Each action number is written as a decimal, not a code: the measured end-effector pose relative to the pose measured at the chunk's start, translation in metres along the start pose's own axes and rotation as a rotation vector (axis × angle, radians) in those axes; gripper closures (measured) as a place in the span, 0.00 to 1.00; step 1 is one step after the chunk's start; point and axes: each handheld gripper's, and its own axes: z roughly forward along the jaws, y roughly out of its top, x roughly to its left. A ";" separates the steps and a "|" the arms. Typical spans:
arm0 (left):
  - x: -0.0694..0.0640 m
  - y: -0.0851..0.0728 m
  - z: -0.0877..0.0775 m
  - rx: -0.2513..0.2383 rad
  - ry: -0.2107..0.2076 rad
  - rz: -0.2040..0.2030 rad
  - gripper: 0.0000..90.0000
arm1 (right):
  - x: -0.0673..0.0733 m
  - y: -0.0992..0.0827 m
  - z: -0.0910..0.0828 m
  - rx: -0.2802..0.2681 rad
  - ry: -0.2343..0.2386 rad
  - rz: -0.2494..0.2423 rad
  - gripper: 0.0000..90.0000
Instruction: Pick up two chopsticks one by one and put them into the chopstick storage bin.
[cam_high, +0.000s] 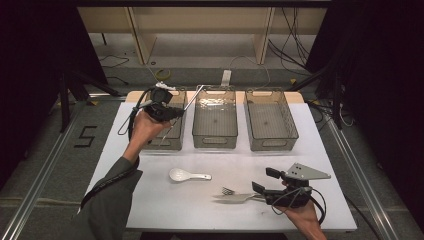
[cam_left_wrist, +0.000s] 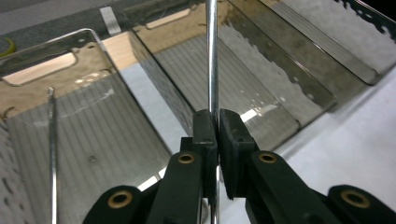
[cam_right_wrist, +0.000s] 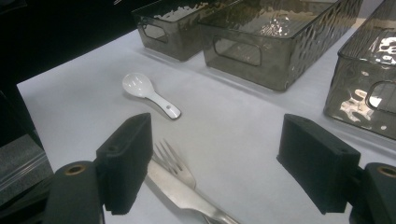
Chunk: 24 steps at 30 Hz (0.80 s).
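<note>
The white rectangular worktop (cam_high: 150, 205) carries three smoky, clear-plastic rectangular bins in a row along its far edge. The left bin (cam_high: 150, 142) holds a thin metal rod (cam_left_wrist: 52, 154) lying along its ribbed floor, the middle bin (cam_high: 215, 122) and the right bin (cam_high: 271, 120) look bare inside. Above the left bin, the left hand-held gripper (cam_left_wrist: 217, 123) is pressed together, pinching a long, thin, shiny metal rod (cam_left_wrist: 212, 56) that runs up and away over the gap toward the middle bin. Near the front right edge, the right hand-held gripper (cam_right_wrist: 217, 163) rests with its jaws spread wide, nothing between the pads. Just beside its left jaw lie a silver metal knife (cam_right_wrist: 180, 193) and a silver metal fork (cam_right_wrist: 170, 161), touching each other. A white ceramic soup spoon (cam_high: 187, 175) lies alone mid-worktop, well apart from the bins, with open white surface around it and to the front left.
</note>
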 end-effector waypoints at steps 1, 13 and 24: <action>0.003 0.000 0.000 -0.009 0.004 -0.011 0.95 | 0.000 0.000 0.000 0.000 0.000 0.000 0.30; 0.040 0.001 0.005 -0.022 0.059 -0.091 0.95 | 0.000 0.000 0.000 -0.003 0.001 0.003 0.30; 0.063 0.001 0.012 -0.009 0.101 -0.098 0.95 | 0.000 0.000 0.000 -0.002 0.004 0.003 0.30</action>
